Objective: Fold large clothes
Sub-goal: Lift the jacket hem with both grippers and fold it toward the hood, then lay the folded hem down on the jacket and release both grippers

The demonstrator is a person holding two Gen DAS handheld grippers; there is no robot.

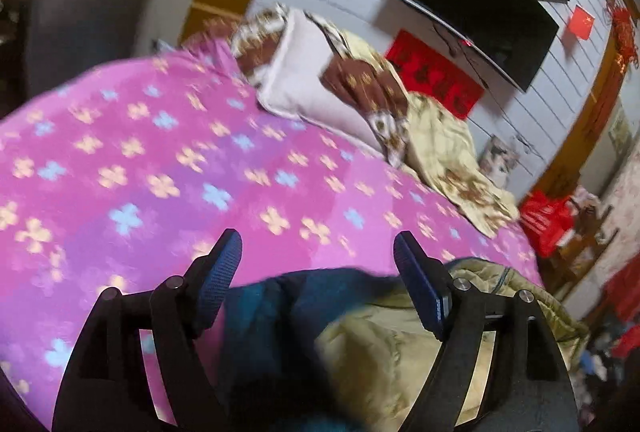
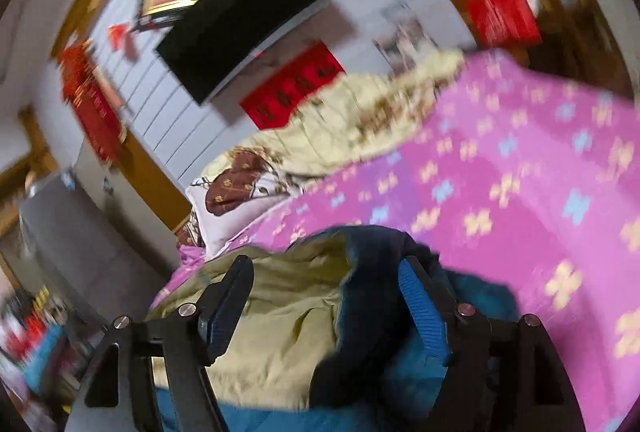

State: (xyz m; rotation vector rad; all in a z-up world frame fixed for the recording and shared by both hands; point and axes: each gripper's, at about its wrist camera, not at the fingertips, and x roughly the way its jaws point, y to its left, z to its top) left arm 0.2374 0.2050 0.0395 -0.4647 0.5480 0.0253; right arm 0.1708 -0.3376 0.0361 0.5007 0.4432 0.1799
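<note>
garment: bulky olive-and-teal padded jacket (image 2: 288,320) bunched on pink flower-print bedspread (image 1: 160,159), near edge
left gripper (image 1: 318,272): jaws apart, empty
right gripper (image 2: 326,298): jaws apart, jacket beneath, unclamped
progress: looks partly folded, unfinished

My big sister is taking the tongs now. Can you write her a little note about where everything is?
Left tongs: open, holding nothing, above the pink flowered blanket.
Right tongs: open; the jacket lies between the fingers, not pinched.
Jacket: blue outside, olive lining showing, bunched at the near edge of the bed.
Done: hard to say; both views are blurry, and the jacket looks lumpy, not neatly folded.
Left: probably grab it again, smooth it and finish folding.
</note>
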